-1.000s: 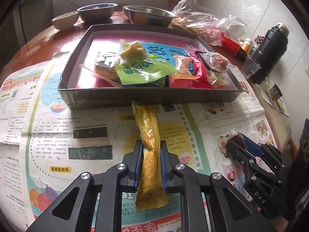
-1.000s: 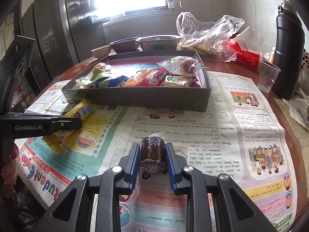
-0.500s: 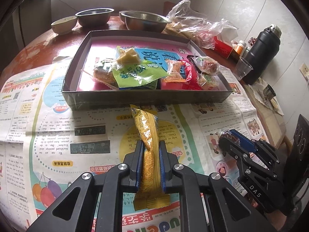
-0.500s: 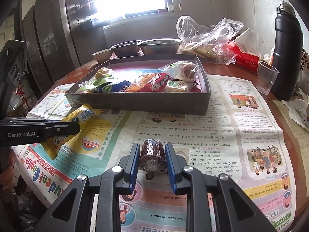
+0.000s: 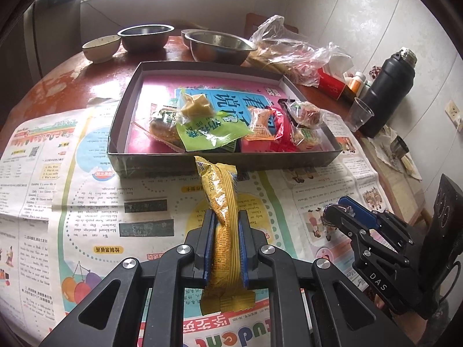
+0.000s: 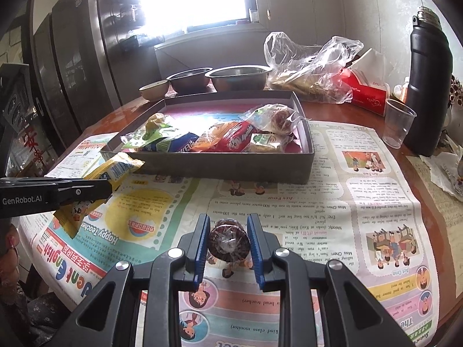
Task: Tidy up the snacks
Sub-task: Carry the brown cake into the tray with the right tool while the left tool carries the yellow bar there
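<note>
My left gripper (image 5: 225,217) is shut on a long yellow snack packet (image 5: 222,202) and holds it above the newspaper, its far end near the front wall of the dark tray (image 5: 127,110). The tray holds several wrapped snacks (image 5: 208,133). My right gripper (image 6: 228,225) is shut on a round dark wrapped cake (image 6: 229,243) above the newspaper, in front of the tray (image 6: 225,167). The left gripper (image 6: 107,186) with the yellow packet (image 6: 115,167) shows at the left of the right wrist view. The right gripper (image 5: 338,206) shows at the right of the left wrist view.
Two metal bowls (image 5: 217,46) and a small ceramic bowl (image 5: 101,47) stand behind the tray. A plastic bag (image 5: 289,55), a red tissue box (image 6: 367,92), a clear cup (image 6: 399,125) and a black flask (image 6: 428,86) stand at the right. Newspaper (image 6: 332,202) covers the table.
Both grippers have risen with their snacks held, so the tray and table look farther below. The yellow packet's far end has lifted off the newspaper.
</note>
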Action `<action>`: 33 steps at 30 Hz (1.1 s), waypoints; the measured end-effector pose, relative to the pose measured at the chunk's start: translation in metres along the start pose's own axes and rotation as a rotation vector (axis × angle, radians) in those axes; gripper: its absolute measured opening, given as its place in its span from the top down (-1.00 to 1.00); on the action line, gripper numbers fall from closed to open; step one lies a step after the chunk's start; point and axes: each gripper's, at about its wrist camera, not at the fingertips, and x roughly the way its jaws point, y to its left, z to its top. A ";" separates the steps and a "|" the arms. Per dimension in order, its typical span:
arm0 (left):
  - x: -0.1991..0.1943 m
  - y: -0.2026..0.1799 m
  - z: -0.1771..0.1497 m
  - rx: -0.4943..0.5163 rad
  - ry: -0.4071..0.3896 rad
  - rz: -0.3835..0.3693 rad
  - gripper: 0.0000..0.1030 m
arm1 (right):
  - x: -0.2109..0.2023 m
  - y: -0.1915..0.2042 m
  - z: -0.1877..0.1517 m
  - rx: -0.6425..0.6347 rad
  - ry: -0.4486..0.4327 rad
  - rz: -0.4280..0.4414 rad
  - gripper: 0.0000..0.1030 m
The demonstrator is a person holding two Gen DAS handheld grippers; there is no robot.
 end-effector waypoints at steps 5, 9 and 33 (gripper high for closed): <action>-0.003 -0.002 0.003 0.003 -0.004 -0.005 0.71 | -0.003 0.000 0.006 0.002 -0.009 -0.004 0.47; -0.005 -0.004 0.007 0.005 -0.008 -0.009 0.71 | -0.005 0.000 0.011 0.005 -0.017 -0.007 0.47; -0.007 0.005 0.042 -0.017 -0.045 0.010 0.71 | -0.001 -0.009 0.046 0.027 -0.044 -0.018 0.47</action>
